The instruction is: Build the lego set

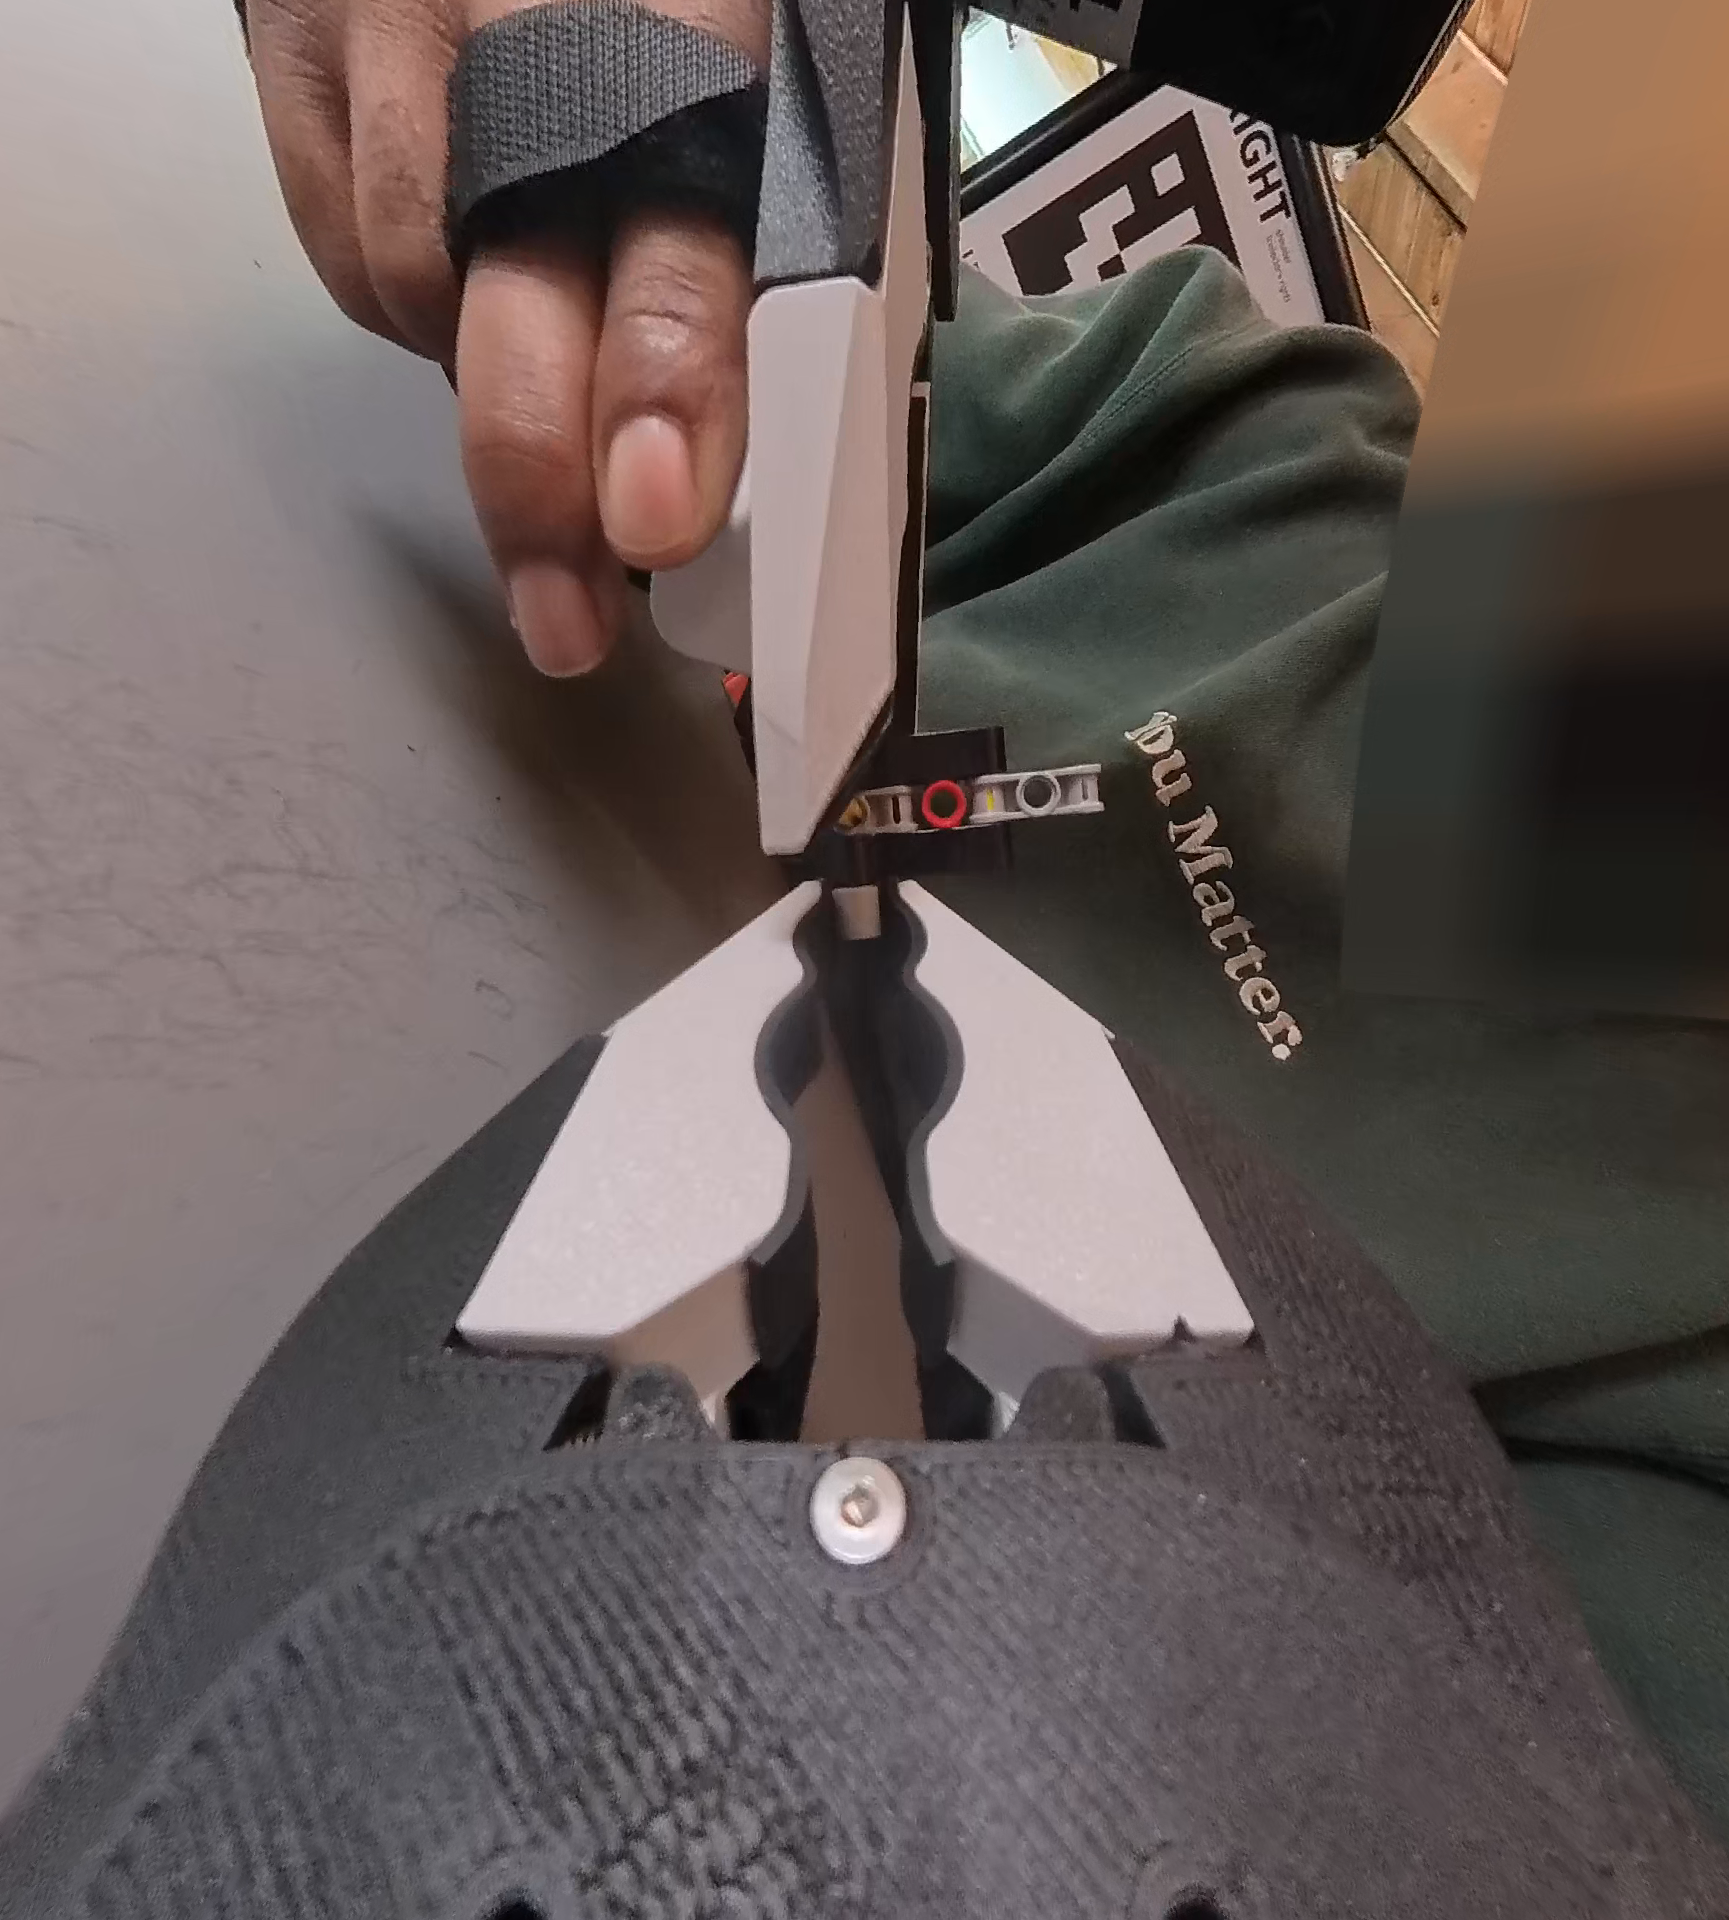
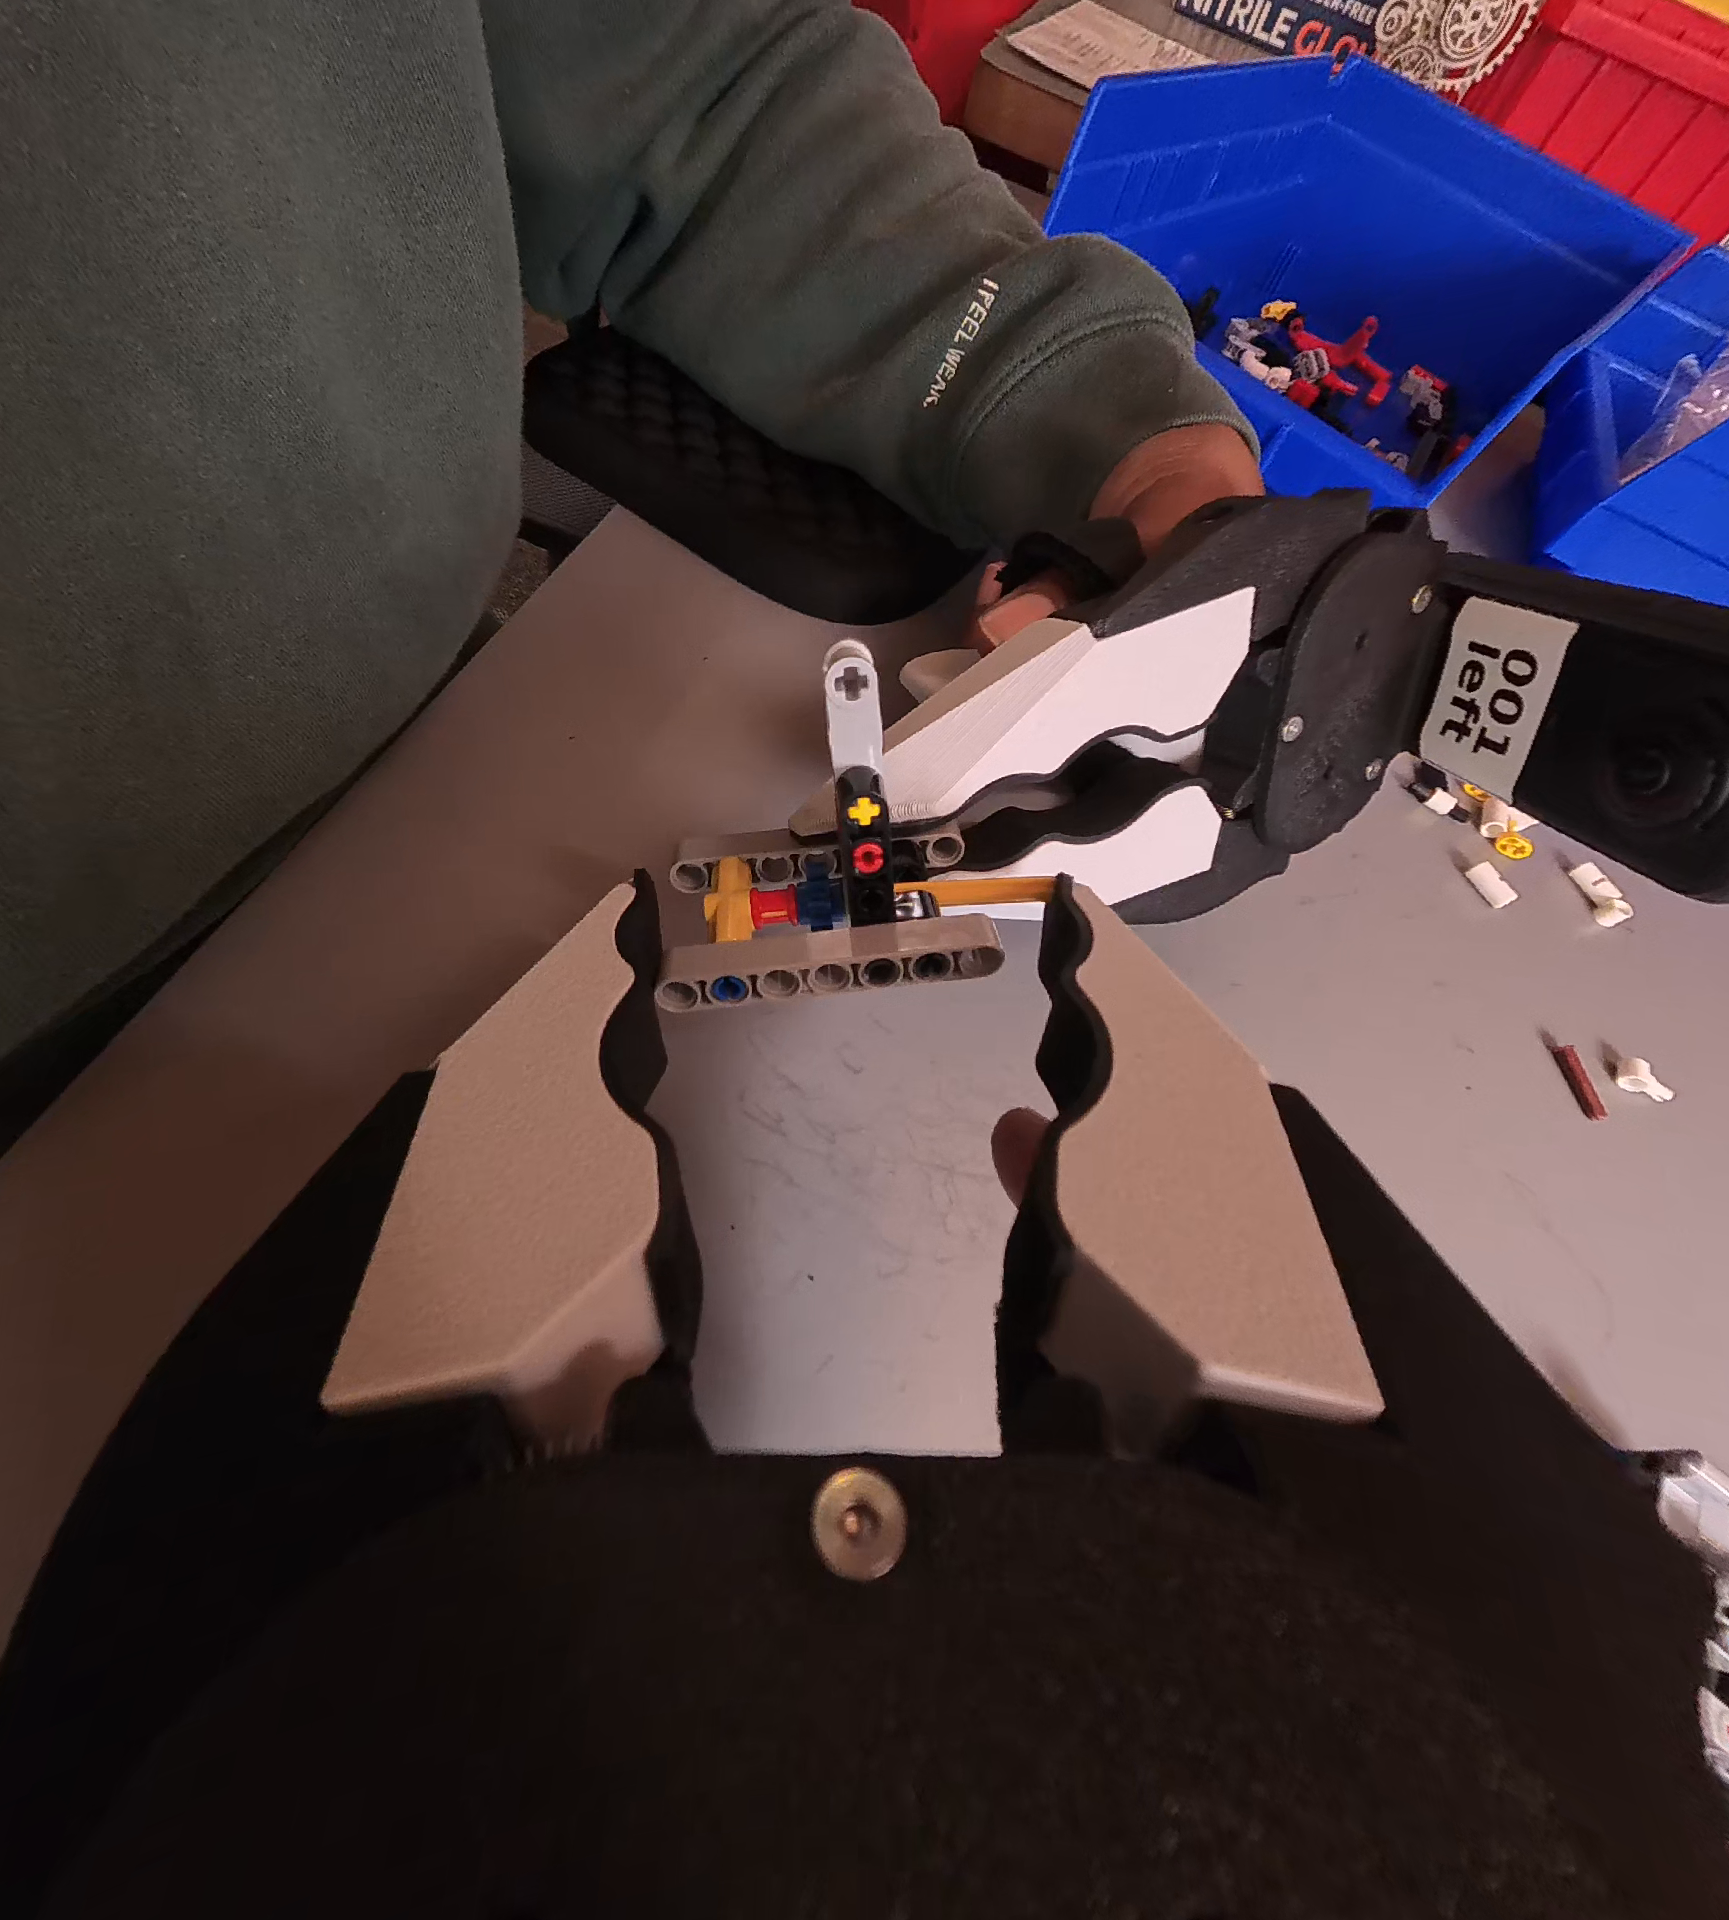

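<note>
1. My right wrist view alone gave me the whole brick assembly [image 2: 829, 914] on the tabletop [image 2: 860, 1195], and two blue bins [image 2: 1359, 208].
2. The left gripper [image 1: 858, 914] had its jaws pinched on the assembly's black upright piece [image 1: 855, 883].
3. My right gripper [image 2: 849, 935] stood with jaws wide, the assembly's two grey beams between the tips; I couldn't tell about contact.

Both hand-held units: coarse black 3D-printed bodies, each with one silver washer-head screw [image 2: 858, 1522] centred behind the claw. Left claw [image 1: 855, 914] and right claw [image 2: 852, 935]: pale grey faceted fingers lined with wavy black rubber pads [image 2: 1073, 1029]. Left unit carries a black camera housing [image 2: 1660, 769] with a grey label. Black fabric strap [image 1: 590, 135] loops over the operator's fingers. Operator wears a dark green sweatshirt [image 2: 216, 416] with pale lettering on chest and ribbed cuff [image 2: 1078, 384].
</note>
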A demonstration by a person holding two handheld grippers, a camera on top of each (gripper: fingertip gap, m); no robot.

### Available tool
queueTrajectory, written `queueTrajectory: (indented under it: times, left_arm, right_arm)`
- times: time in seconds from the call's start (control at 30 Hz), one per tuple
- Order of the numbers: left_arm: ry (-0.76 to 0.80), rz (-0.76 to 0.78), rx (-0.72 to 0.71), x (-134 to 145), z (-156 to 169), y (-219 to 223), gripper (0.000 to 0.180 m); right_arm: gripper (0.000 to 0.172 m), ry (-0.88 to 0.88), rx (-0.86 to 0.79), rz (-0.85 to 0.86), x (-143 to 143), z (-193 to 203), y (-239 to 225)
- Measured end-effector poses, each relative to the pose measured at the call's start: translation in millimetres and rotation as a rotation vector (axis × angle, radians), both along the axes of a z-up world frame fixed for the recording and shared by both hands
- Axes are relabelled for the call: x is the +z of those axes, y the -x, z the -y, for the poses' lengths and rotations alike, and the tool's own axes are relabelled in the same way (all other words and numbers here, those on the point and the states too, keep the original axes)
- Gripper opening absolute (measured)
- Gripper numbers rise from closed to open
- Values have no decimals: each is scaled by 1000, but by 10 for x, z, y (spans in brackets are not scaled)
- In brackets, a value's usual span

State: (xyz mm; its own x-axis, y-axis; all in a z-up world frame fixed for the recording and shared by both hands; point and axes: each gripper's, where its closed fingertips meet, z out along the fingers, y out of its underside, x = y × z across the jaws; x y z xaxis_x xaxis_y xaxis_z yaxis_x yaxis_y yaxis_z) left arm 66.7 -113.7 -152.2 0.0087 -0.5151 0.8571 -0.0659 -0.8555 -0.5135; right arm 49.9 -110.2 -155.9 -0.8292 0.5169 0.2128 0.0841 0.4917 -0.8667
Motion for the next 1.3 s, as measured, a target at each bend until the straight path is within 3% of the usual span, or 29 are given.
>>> queueTrajectory:
  times: [0.4,0.53,0.7,1.03,1.2,1.3]
  left_arm:
    - [-20,49,30,79,-42,55,6]
    - [-77,154,235,301,-325,250,11]
    - [-140,155,426,406,-555,371,12]
    - [-96,104,368,376,-480,281,5]
    - [-60,111,361,342,-482,298,6]
    - [-40,112,345,321,-470,275,5]
  right_arm:
    - [75,58,-42,-17,88,-18,56]
    - [74,183,-214,-99,282,-294,286]
    - [74,247,-339,-198,445,-503,428]
    - [71,136,-266,-239,417,-411,328]
    - [87,54,-268,-265,402,-434,324]
    - [87,-15,-250,-280,357,-382,311]
